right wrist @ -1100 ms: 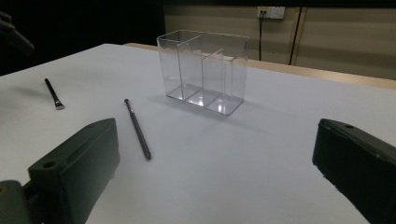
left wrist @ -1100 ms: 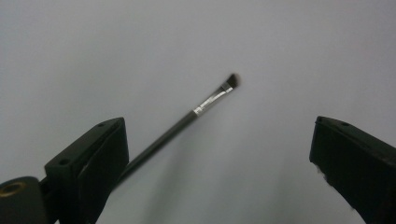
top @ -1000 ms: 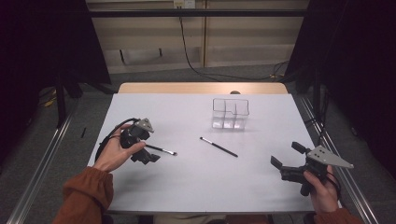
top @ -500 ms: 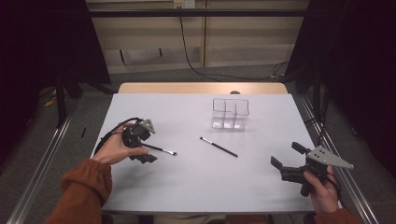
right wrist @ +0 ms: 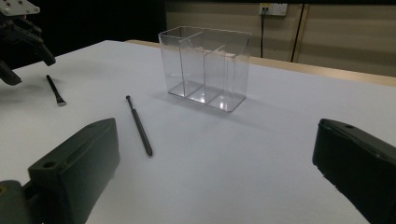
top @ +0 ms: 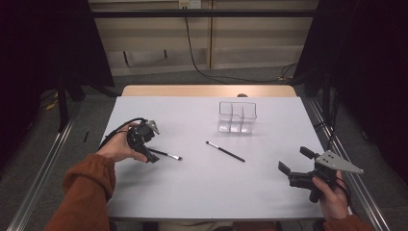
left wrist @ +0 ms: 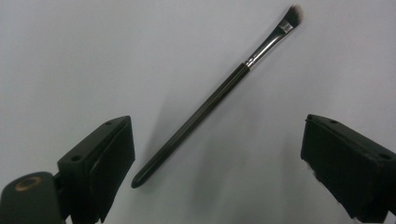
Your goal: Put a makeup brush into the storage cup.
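From the high view I see my left gripper (top: 153, 155) at the table's (top: 202, 202) nine o'clock, poised over the handle end of the small brush (top: 166, 154); the right gripper (top: 294, 162) sits at four o'clock, jaws spread, nothing between them. In the left gripper view, the jaws stand wide and have just been closing slightly, the small brush (left wrist: 215, 95) lying untouched between them, bristles toward one o'clock. In the right gripper view, the long brush (right wrist: 139, 125) lies at ten o'clock, the clear organizer (right wrist: 204, 67) at twelve.

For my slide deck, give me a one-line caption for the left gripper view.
Left gripper, jaws open, poised over a black makeup brush lying on the white table.
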Tool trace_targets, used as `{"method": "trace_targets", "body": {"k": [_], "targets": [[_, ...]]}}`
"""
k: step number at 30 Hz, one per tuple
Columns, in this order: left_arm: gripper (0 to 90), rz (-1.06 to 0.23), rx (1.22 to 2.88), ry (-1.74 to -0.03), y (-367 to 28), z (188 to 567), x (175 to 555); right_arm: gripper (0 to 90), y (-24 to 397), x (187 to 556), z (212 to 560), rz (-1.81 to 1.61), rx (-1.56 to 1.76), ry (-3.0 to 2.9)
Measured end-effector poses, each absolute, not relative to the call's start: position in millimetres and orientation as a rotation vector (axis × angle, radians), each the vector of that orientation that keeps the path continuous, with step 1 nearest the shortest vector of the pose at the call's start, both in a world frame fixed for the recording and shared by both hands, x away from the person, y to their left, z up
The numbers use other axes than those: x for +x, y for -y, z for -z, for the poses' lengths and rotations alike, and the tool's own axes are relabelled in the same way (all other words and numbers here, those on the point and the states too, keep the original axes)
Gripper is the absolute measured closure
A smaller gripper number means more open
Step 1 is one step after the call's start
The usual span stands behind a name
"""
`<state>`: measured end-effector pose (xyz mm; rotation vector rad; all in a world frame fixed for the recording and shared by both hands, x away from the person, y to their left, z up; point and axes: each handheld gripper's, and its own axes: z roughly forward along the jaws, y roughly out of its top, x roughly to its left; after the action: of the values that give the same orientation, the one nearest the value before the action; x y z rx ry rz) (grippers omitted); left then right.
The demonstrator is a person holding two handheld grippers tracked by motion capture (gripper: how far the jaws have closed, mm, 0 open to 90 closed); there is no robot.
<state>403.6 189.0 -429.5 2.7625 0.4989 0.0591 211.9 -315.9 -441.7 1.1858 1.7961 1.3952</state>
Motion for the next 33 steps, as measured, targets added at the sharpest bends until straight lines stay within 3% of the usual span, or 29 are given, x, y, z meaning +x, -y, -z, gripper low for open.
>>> {"method": "trace_targets", "body": {"k": [8,13,22,33], "targets": [[29.1,-0.034,2.801,-0.455,-184.5,432.9,409.3,0.2,315.9,211.4,441.9,-1.391,1.181,-1.802],[36.3,-0.027,2.818,-0.465,-185.8,438.6,414.5,0.2,315.3,211.5,442.1,-1.391,1.183,-1.804],[42.4,-0.055,2.848,-0.437,-180.6,443.2,413.5,0.1,315.0,212.3,442.8,-1.387,1.182,-1.816],[47.0,0.022,2.894,-0.442,-175.8,447.1,421.1,0.1,314.3,212.4,443.4,-1.384,1.188,-1.823]]}}
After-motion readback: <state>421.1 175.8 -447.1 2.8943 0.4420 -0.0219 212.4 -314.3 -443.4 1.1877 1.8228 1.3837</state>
